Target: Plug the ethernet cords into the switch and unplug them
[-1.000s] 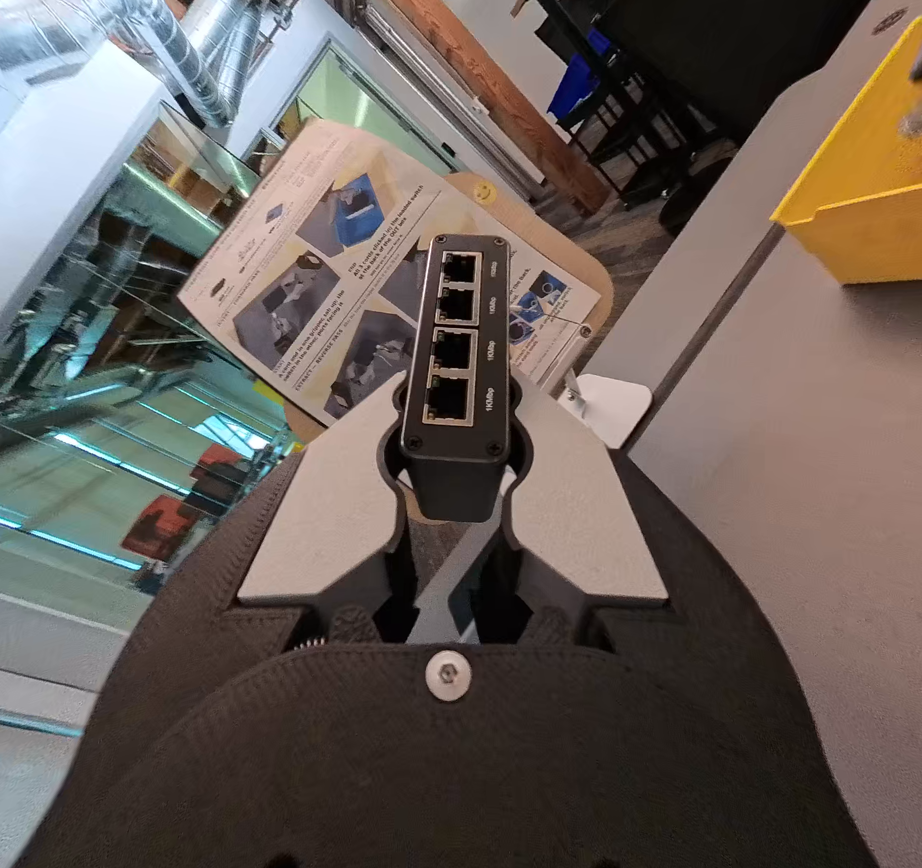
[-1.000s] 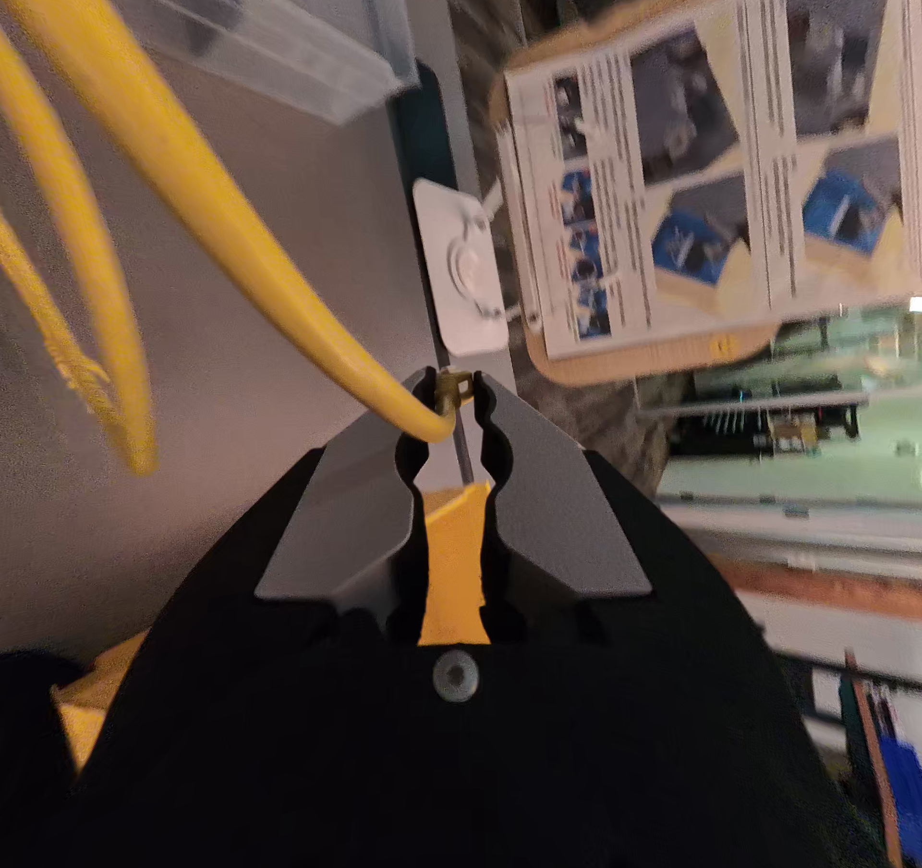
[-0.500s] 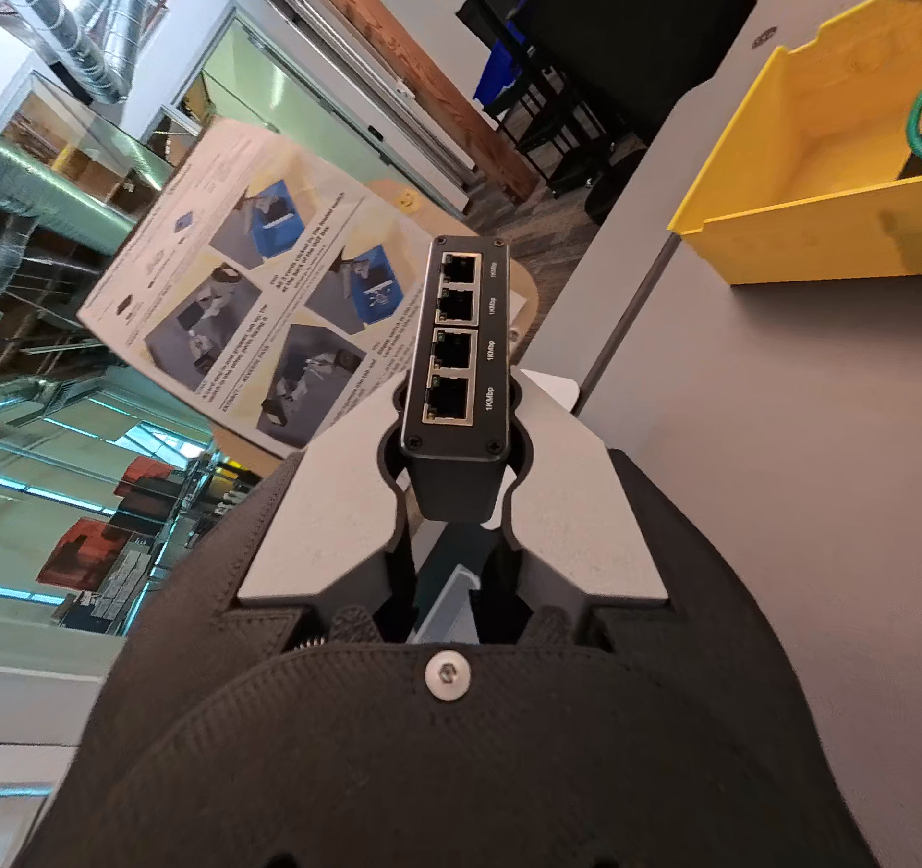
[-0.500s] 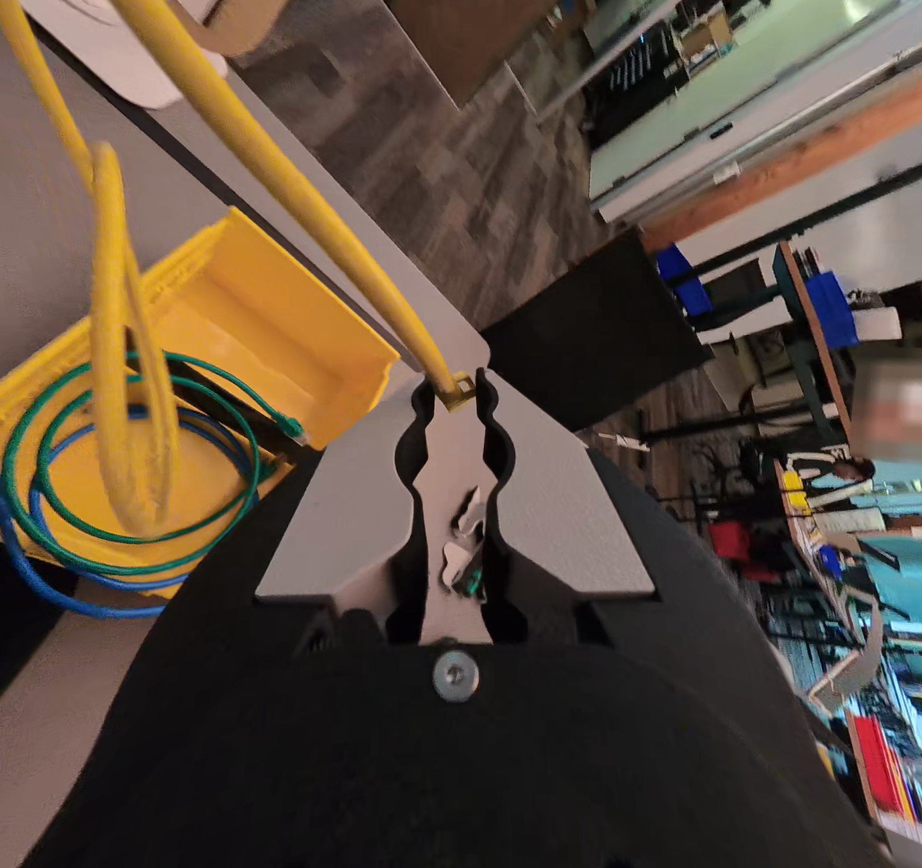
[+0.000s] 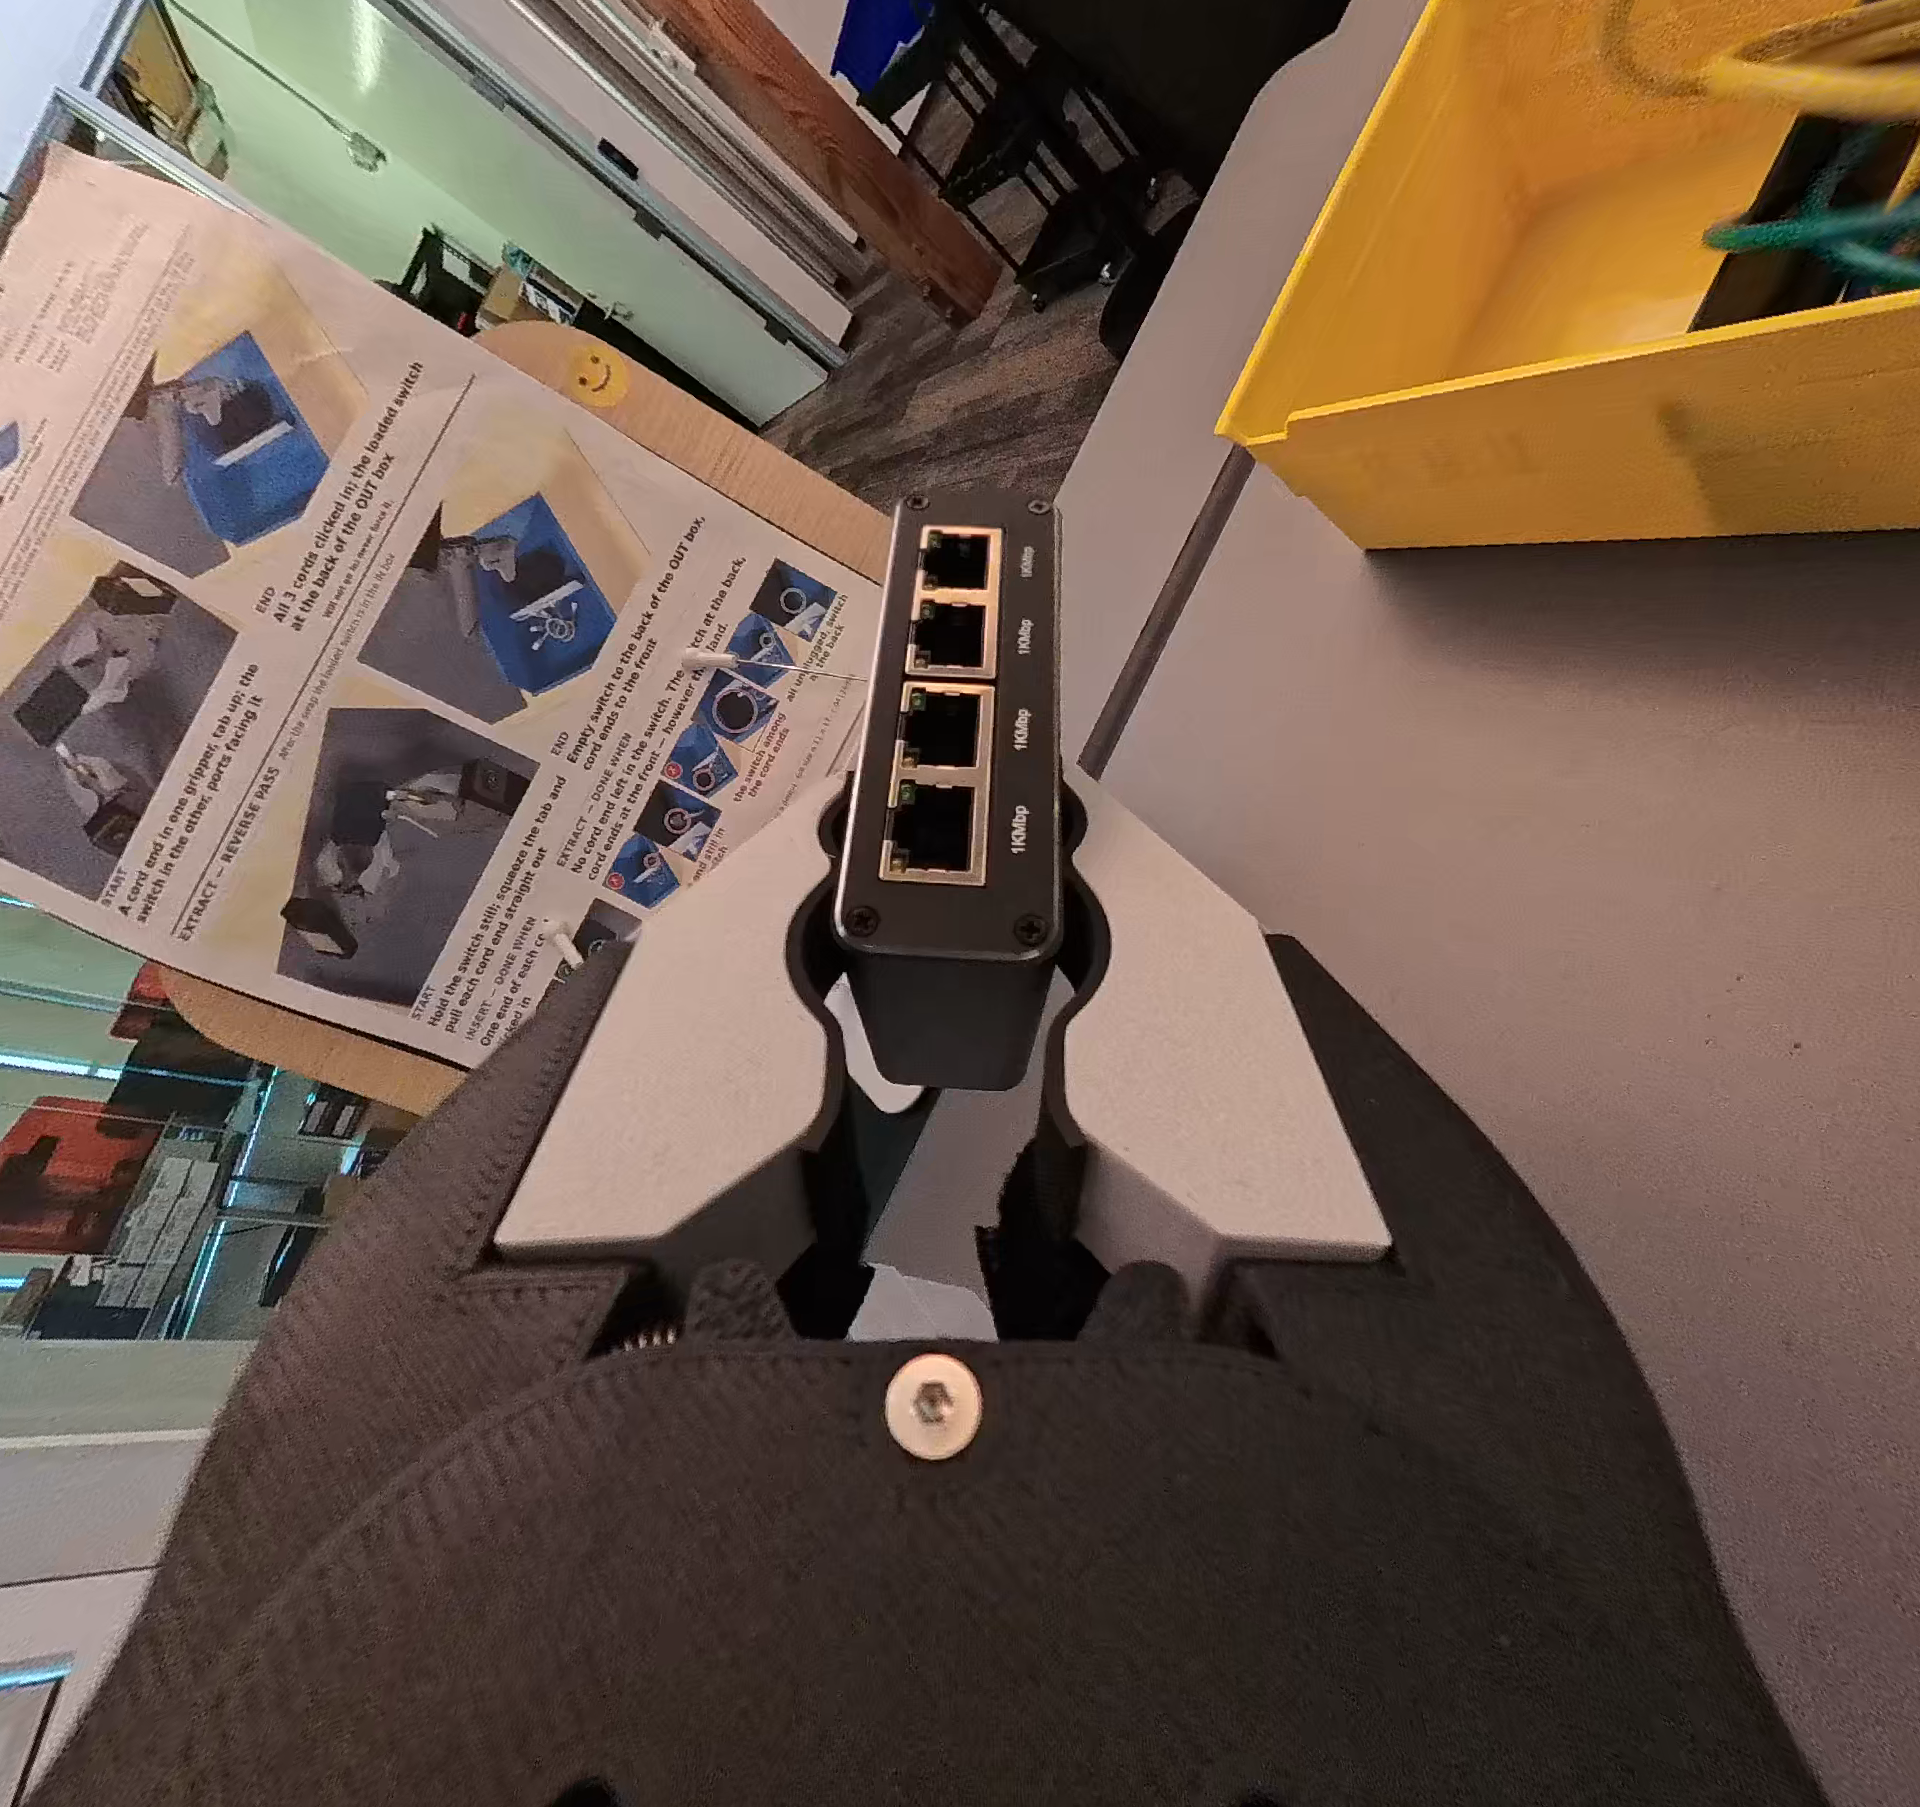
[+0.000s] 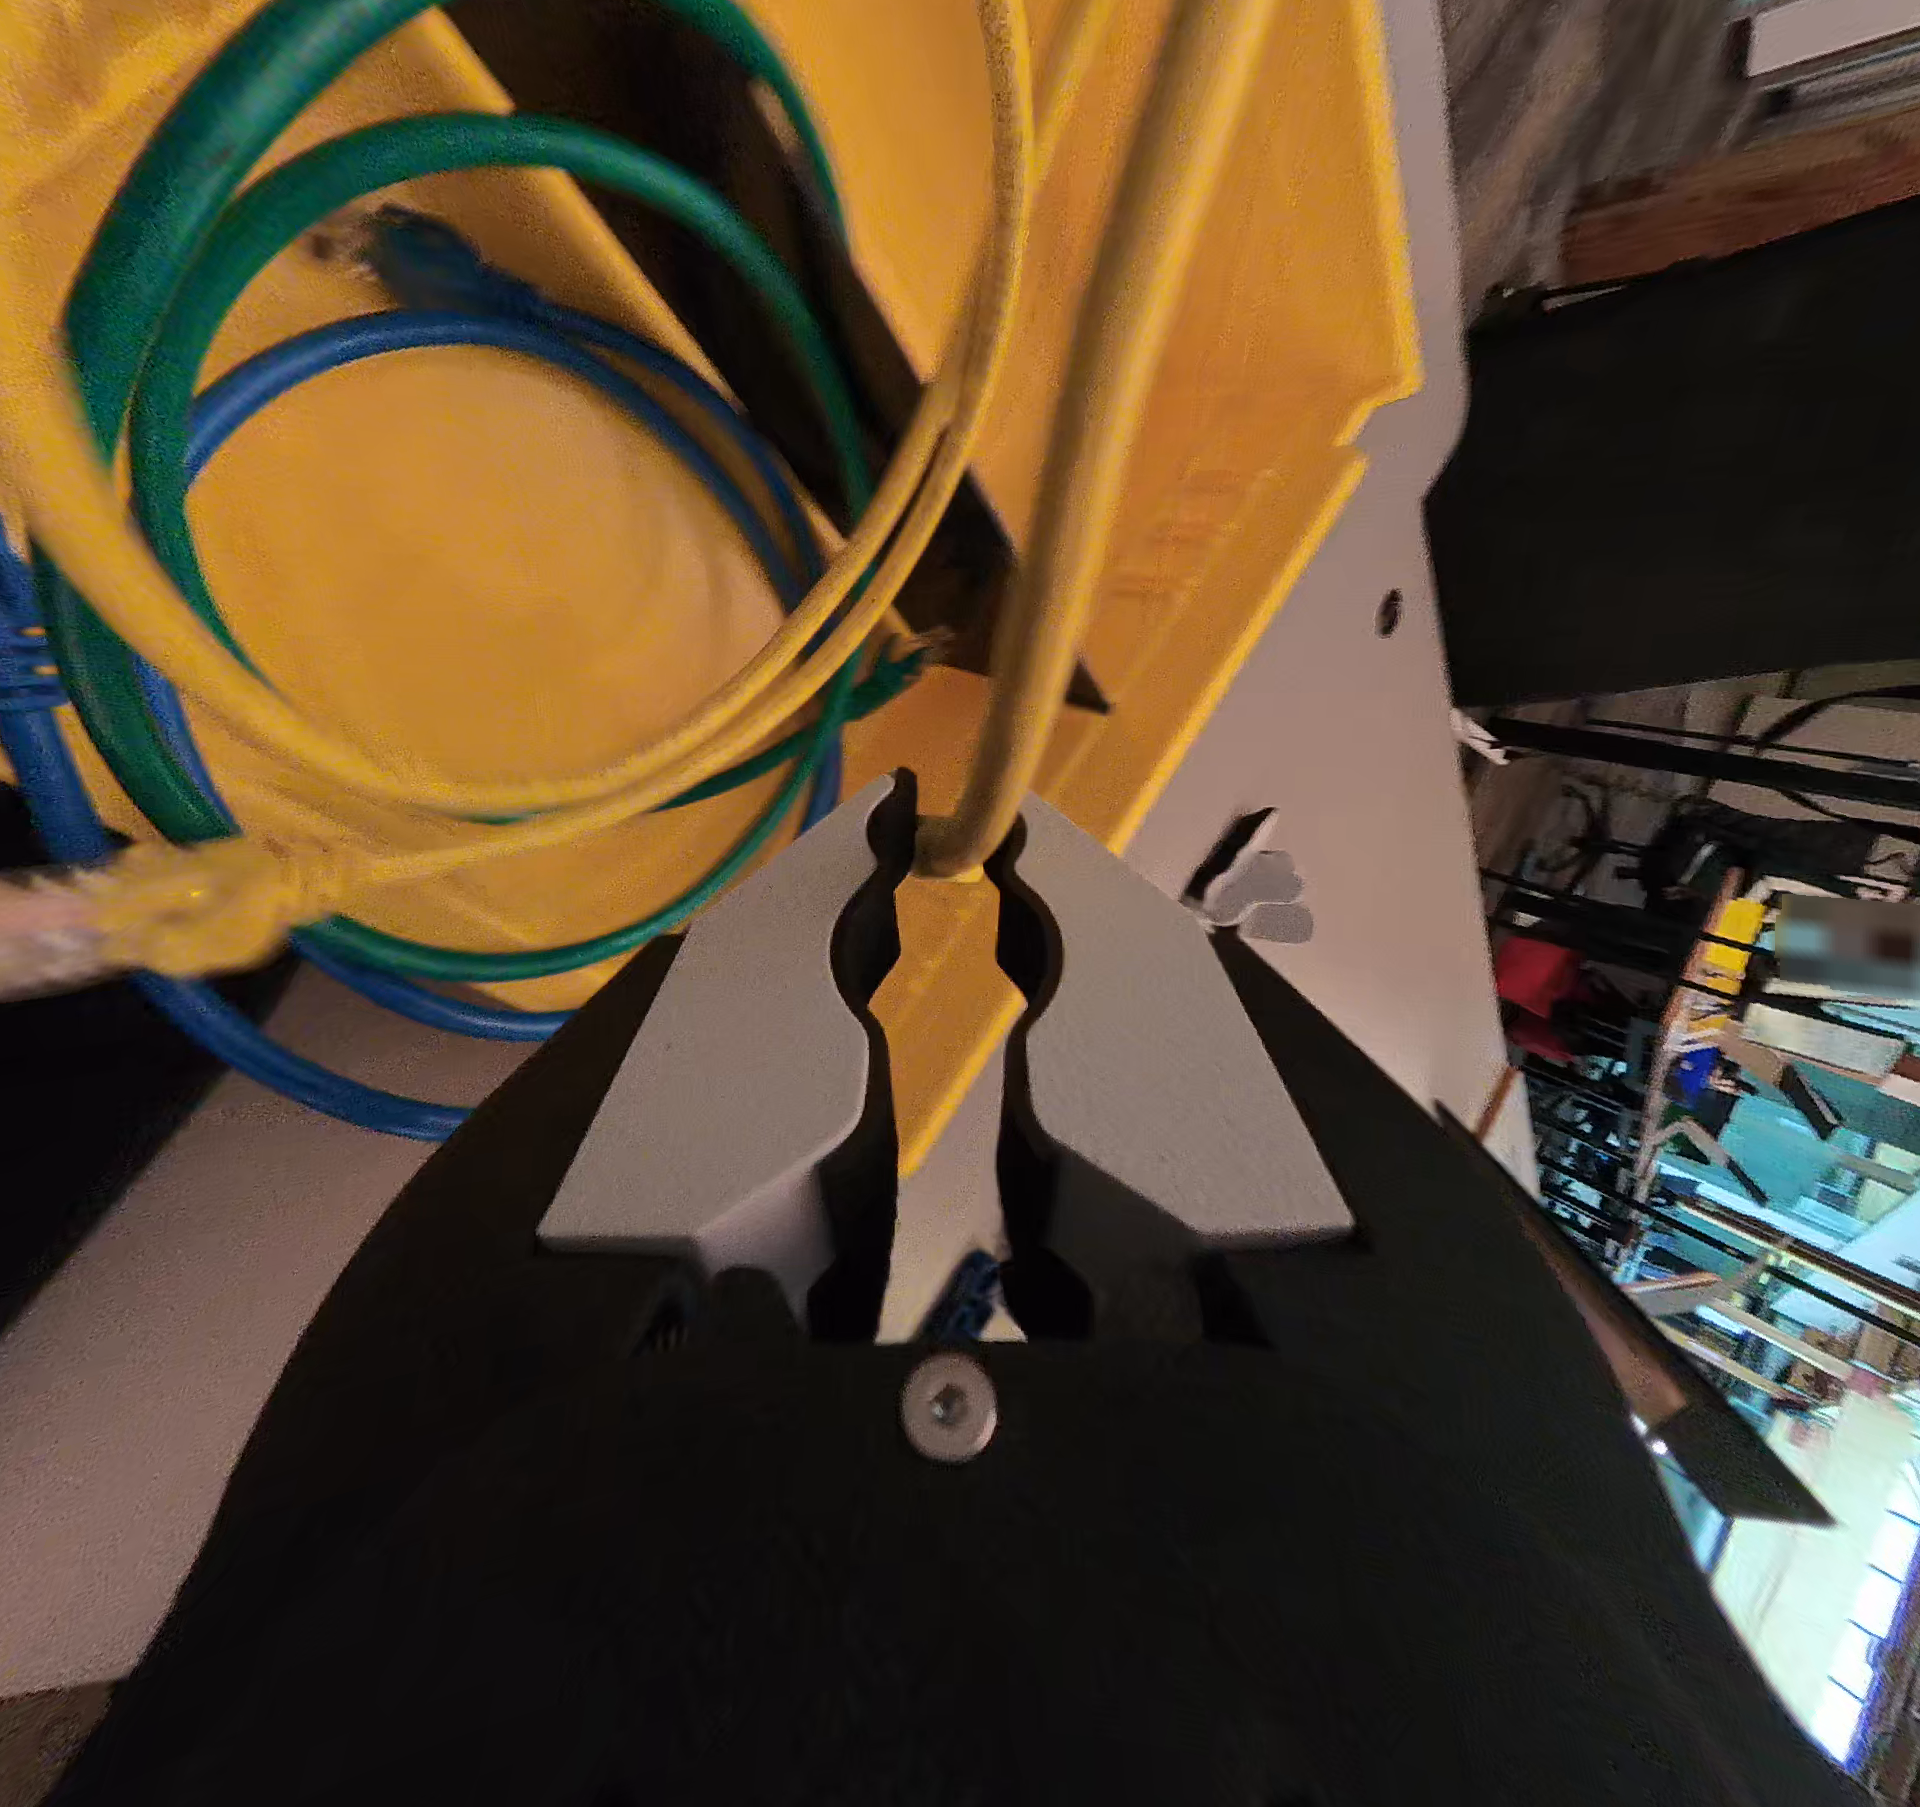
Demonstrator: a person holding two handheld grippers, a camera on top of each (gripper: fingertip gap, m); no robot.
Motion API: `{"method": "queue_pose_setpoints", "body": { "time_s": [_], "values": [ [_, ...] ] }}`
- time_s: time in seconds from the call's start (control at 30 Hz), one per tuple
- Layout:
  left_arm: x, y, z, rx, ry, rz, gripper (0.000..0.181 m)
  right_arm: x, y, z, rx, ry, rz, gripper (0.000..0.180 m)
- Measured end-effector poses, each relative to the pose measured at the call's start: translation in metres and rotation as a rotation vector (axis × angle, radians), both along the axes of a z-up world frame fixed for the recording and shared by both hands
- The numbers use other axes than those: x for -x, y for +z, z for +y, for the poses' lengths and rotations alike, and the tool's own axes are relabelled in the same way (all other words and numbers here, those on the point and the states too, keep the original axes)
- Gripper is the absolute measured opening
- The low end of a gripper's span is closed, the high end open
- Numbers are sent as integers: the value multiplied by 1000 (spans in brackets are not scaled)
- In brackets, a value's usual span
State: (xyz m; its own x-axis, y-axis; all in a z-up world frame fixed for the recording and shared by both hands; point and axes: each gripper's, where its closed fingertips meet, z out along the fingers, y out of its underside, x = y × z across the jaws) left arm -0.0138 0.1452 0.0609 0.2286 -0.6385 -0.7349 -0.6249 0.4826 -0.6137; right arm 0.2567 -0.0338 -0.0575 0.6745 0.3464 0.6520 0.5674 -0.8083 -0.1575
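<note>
My left gripper (image 5: 951, 843) is shut on a black switch (image 5: 951, 718) and holds it above the grey table, its several empty ports facing the camera. My right gripper (image 6: 956, 827) is shut on the end of a yellow ethernet cord (image 6: 1101, 427), whose loops hang over the yellow bin (image 6: 499, 562). The plug itself is hidden between the fingertips. A green cord (image 6: 156, 323) and a blue cord (image 6: 582, 365) lie coiled in the bin. The bin (image 5: 1538, 469) also shows at the upper right of the left wrist view, with the yellow cord (image 5: 1662, 43) above it.
An instruction sheet on a brown board (image 5: 364, 666) stands beyond the table's far edge. A seam (image 5: 1174, 614) runs across the grey table (image 5: 1558, 926). A black divider (image 6: 831, 427) sits in the bin. A black chair (image 6: 1683, 469) stands beyond the table. Across from one pair of fingers to the other is roughly 35 cm.
My right gripper has swung with the yellow cord from pointing off the table to pointing down at the bin. My left gripper has turned slightly toward the bin, still holding the switch.
</note>
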Motion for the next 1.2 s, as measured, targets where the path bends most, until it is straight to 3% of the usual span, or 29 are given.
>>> {"method": "queue_pose_setpoints", "body": {
  "time_s": [0.2,0.37,0.53,0.63,0.8,0.93,1.03,1.1,1.2],
  "values": [
    [1,1,2,3,1,-10,33,18,-37,-18,23,17,128,13],
    [3,3,1,12,-5,-17,33,45,-35,-30,16,70,382,38],
    [4,6,-2,24,-28,-29,33,61,13,-35,-167,155,594,50],
    [0,8,-13,73,-99,-57,33,87,58,-34,-358,313,741,54],
    [-8,23,-75,362,-457,-164,33,150,137,-19,-695,639,943,62],
    [2,40,-124,508,-734,-199,33,206,157,11,-746,797,986,65],
    [7,38,-141,522,-811,-155,33,259,163,27,-655,909,1156,72],
    [8,35,-146,525,-830,-135,33,281,161,36,-589,948,1180,71],
    [12,29,-150,582,-869,-107,35,294,153,36,-514,1038,1113,35]
  ]
}}
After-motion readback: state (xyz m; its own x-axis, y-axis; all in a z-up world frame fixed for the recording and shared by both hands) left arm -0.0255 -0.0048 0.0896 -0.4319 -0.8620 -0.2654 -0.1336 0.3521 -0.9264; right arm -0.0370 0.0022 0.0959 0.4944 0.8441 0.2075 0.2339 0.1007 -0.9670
